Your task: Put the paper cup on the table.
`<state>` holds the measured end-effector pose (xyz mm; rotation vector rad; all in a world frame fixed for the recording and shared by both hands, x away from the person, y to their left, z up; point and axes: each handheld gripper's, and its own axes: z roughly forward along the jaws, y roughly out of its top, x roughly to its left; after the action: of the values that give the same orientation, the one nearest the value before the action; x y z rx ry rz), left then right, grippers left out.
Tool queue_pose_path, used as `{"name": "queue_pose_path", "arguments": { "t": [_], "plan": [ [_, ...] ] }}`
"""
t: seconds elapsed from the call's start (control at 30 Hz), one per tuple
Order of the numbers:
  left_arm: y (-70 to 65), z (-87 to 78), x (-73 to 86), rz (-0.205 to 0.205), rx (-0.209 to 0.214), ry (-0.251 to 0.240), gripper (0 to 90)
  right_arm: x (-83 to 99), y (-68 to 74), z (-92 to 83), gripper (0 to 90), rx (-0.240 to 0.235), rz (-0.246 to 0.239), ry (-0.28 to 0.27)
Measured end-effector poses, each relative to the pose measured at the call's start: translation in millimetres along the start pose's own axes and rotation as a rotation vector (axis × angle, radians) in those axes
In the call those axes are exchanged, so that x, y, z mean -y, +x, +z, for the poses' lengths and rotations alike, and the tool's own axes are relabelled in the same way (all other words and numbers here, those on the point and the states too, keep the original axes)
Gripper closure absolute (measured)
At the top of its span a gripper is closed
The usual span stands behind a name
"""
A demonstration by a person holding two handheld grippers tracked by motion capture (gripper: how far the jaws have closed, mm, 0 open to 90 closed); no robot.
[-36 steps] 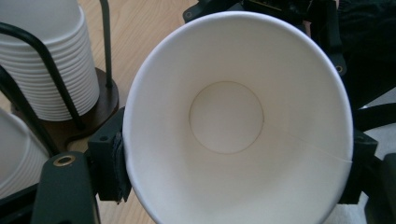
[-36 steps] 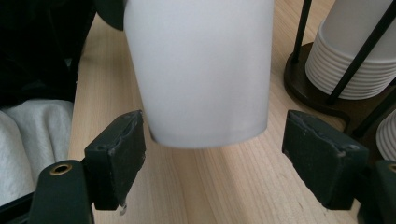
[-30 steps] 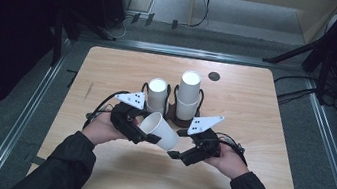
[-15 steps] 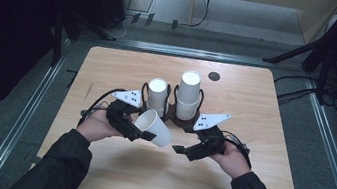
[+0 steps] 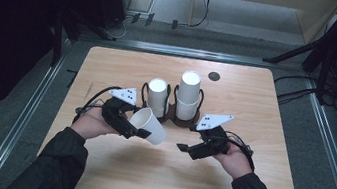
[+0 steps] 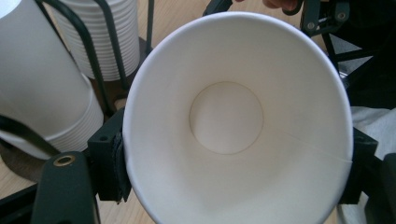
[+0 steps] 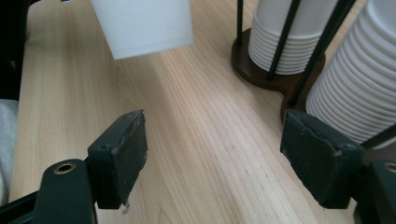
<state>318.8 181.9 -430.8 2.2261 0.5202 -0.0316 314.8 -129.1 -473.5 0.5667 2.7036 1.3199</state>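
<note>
A single white paper cup (image 5: 149, 126) lies on its side in the air, held by my left gripper (image 5: 143, 132), whose jaws press on its rim. The left gripper view looks straight into the cup (image 6: 233, 121), down to its round bottom. Two stacks of white cups (image 5: 158, 96) (image 5: 188, 95) stand upside down in a dark wire holder (image 5: 171, 117) at the table's middle. My right gripper (image 5: 184, 148) hovers open to the right of the held cup, with nothing between its pads (image 7: 119, 149). Its view shows the cup's base (image 7: 144, 25) ahead and the stacks (image 7: 355, 93) at the right.
The wooden table (image 5: 256, 102) has a small dark round disc (image 5: 214, 76) near its far edge. Metal rails (image 5: 33, 104) run along both sides of the table. Dark stands and cables lie on the floor beyond.
The right gripper has drawn back to the right, away from the cup, leaving a gap. The left gripper keeps the cup and has shifted slightly left.
</note>
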Motion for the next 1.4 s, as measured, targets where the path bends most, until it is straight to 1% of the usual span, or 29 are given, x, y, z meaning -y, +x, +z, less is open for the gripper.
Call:
{"name": "queue_pose_path", "arguments": {
  "t": [0.1, 0.17, 0.27, 0.4, 0.43, 0.47, 0.53, 0.67, 0.73, 0.8, 0.93, 0.97, 1.0, 1.07, 1.13, 1.27, 1.4],
  "plan": [
    [3.5, -3.5, 2.9, -0.009, -0.013, 0.004, 20.6, 1.2, -2.4, -2.0, 23.0, 0.007, 0.010, -0.003],
    [5.4, -5.4, 4.4, -0.018, -0.024, 0.011, 20.6, 1.9, -3.7, -3.9, 23.0, 0.009, 0.013, -0.016],
    [7.0, -8.3, 5.6, -0.022, -0.026, 0.015, 20.6, 3.3, -6.3, -6.9, 23.0, 0.024, 0.017, -0.026],
    [9.6, -11.2, 7.5, -0.028, -0.041, 0.028, 20.6, 6.2, -9.9, -9.6, 23.0, 0.040, 0.023, -0.016],
    [10.1, -11.6, 8.2, -0.031, -0.042, 0.029, 20.6, 7.3, -10.3, -10.8, 23.0, 0.047, 0.033, -0.013],
    [10.8, -12.2, 8.9, -0.033, -0.043, 0.035, 20.6, 8.1, -10.9, -11.3, 23.0, 0.049, 0.030, -0.017],
    [11.8, -13.6, 10.6, -0.031, -0.058, 0.038, 20.6, 9.7, -10.6, -12.4, 23.0, 0.051, 0.041, -0.018],
    [16.9, -17.2, 14.5, -0.042, -0.070, 0.054, 20.6, 11.2, -10.6, -13.1, 23.0, 0.062, 0.049, -0.009],
    [19.6, -19.1, 17.1, -0.046, -0.083, 0.059, 20.6, 11.3, -10.7, -13.9, 23.0, 0.063, 0.052, -0.012],
    [21.5, -20.8, 19.2, -0.055, -0.087, 0.054, 20.6, 11.6, -11.4, -14.8, 22.9, 0.070, 0.050, -0.015],
    [26.4, -25.5, 22.9, -0.064, -0.106, 0.059, 20.6, 13.1, -14.2, -16.8, 22.9, 0.075, 0.060, -0.015],
    [28.0, -27.2, 24.7, -0.072, -0.108, 0.060, 20.6, 13.6, -15.3, -17.2, 22.9, 0.079, 0.058, -0.016],
    [29.6, -29.2, 26.1, -0.067, -0.116, 0.066, 20.6, 14.5, -16.4, -17.4, 22.9, 0.085, 0.061, -0.010],
    [32.5, -32.9, 29.2, -0.074, -0.117, 0.067, 20.6, 16.1, -18.9, -17.5, 22.9, 0.090, 0.061, -0.004],
    [35.6, -37.4, 32.7, -0.083, -0.129, 0.064, 20.6, 17.9, -21.9, -17.7, 22.9, 0.101, 0.068, 0.006],
    [41.7, -45.0, 38.6, -0.099, -0.156, 0.069, 20.6, 18.5, -24.2, -19.5, 22.9, 0.102, 0.081, -0.003],
    [46.7, -50.1, 43.9, -0.111, -0.183, 0.083, 20.6, 18.9, -25.1, -20.0, 22.8, 0.103, 0.076, -0.004]
  ]
}}
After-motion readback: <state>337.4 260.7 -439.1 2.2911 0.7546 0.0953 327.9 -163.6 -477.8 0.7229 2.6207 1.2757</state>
